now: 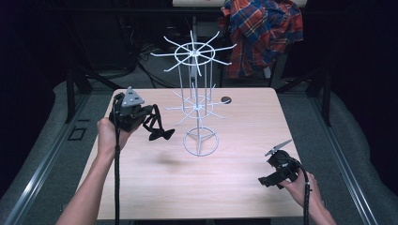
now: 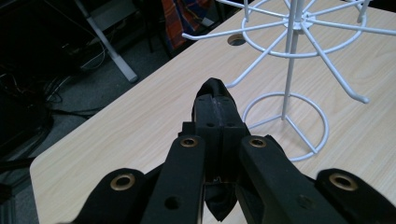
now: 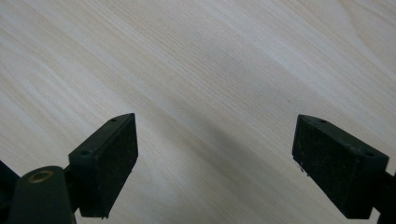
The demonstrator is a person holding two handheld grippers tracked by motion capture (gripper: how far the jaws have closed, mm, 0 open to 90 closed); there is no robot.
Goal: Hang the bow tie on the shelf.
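Left hand-held gripper (image 1: 162, 135) grasps a black bow (image 2: 215, 91) near the white rack (image 1: 199, 101); right hand-held gripper (image 1: 266, 182), released, hovers over the surface (image 1: 225, 178).

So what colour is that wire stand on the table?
White; the wire stand shows best in the high view.

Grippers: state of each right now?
Left gripper: shut on a black bow tie, held above the table.
Right gripper: open, nothing between the jaws.
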